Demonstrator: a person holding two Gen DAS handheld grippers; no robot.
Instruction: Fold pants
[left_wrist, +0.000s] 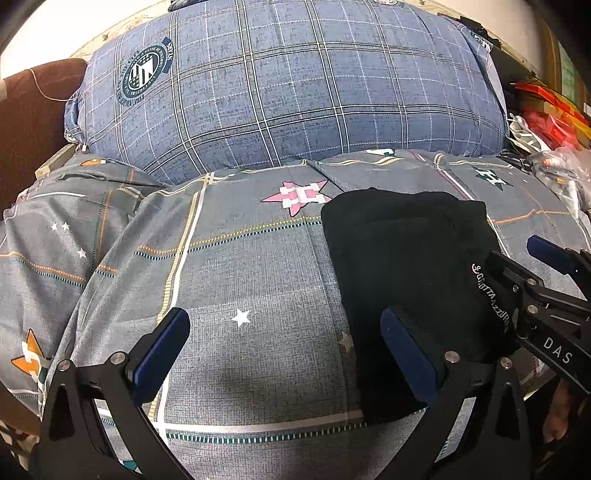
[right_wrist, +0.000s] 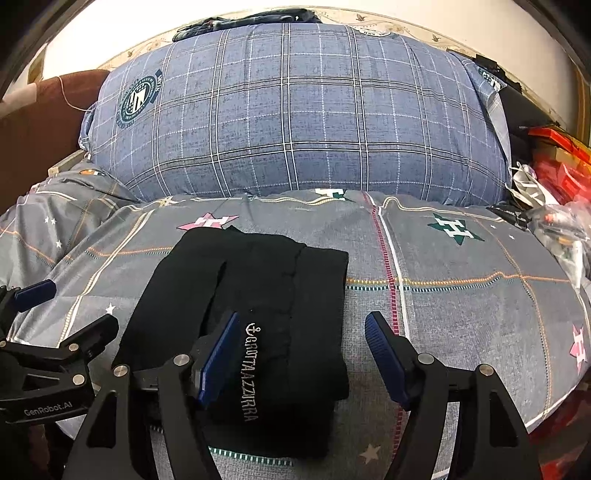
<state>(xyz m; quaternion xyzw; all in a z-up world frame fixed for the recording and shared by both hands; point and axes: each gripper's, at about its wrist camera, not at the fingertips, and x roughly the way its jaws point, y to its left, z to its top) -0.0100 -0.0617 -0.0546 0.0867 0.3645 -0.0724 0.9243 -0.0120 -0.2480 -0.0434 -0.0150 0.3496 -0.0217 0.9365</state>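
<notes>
Folded black pants (right_wrist: 258, 325) hide part of a pink star print (right_wrist: 208, 221) on the grey quilt (right_wrist: 461, 295); red clutter (right_wrist: 561, 173) far right runs off-frame, its contents too blurred to identify.

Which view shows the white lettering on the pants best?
The right wrist view: the lettering on the pants is central and fully readable. The left wrist view has it near the edge, partly blocked by the right gripper.
</notes>
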